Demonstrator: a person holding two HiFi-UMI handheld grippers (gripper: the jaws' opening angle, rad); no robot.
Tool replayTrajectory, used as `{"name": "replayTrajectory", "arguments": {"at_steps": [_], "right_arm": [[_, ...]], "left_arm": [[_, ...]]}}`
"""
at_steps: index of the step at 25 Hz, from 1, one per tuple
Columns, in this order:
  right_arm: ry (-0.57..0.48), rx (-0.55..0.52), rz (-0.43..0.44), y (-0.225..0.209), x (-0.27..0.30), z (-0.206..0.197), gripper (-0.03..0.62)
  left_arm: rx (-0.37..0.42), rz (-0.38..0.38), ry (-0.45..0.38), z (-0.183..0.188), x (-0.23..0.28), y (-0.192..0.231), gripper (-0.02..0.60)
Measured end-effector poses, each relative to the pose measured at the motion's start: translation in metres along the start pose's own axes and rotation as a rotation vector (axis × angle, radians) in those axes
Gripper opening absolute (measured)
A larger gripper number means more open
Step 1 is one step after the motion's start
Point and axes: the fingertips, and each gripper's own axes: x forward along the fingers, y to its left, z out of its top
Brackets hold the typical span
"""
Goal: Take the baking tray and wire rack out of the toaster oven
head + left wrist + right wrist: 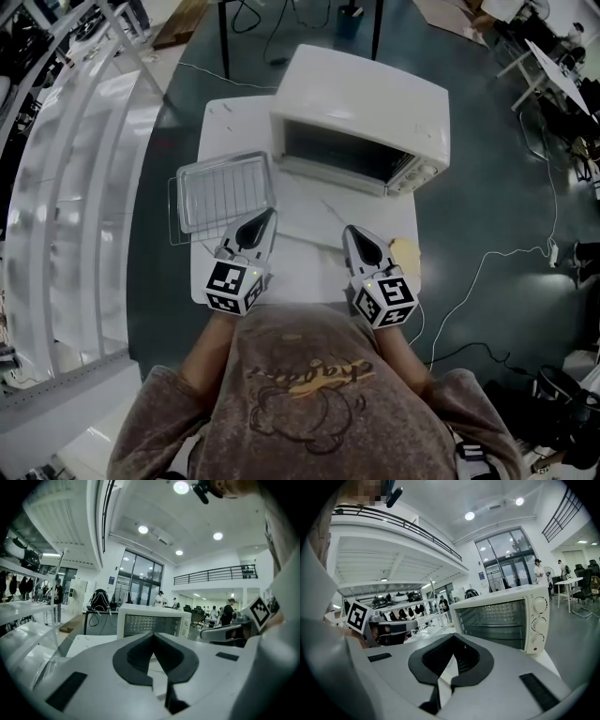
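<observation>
Table: white table (309, 248) on a dark floor (487, 187) with cables trailing across it.
Baking tray: the baking tray (228, 159) lies out on the table's left side, just left of the oven's front, overhanging the left edge.
Wire rack: the wire rack (223, 195) lies together with the tray. Its grid shows across the tray and its wire frame sticks out past the tray's left rim.
Toaster oven: the white toaster oven (361, 103) stands at the far end of the table with its door (328, 178) dropped open toward me. I see nothing in the cavity.
Left tool: my left gripper (270, 214) is clenched on nothing, tips together, near the tray's near right corner but apart from it.
Right tool: my right gripper (348, 230) is likewise closed and empty, pointing at the oven's open front.
Beside it: a pale yellowish item (405, 251) lies just right of my right gripper. I cannot tell what it is.
</observation>
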Motion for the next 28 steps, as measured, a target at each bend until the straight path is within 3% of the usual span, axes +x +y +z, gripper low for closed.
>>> {"name": "replayTrajectory", "arguments": {"at_steps": [7, 19, 28], "right_arm": [[0.003, -0.005, -0.01, -0.004, 0.0, -0.009, -0.006], [-0.026, -0.022, -0.097, -0.023, -0.003, -0.004, -0.006], [-0.023, -0.025, -0.115, -0.032, -0.007, -0.001, -0.006]], "left_arm": [[-0.002, 0.001, 0.027, -0.022, 0.006, -0.003, 0.003], [-0.034, 0.005, 0.005, -0.017, 0.005, -0.002, 0.003], [-0.051, 0.011, -0.013, -0.009, 0.003, -0.001, 0.003]]}}
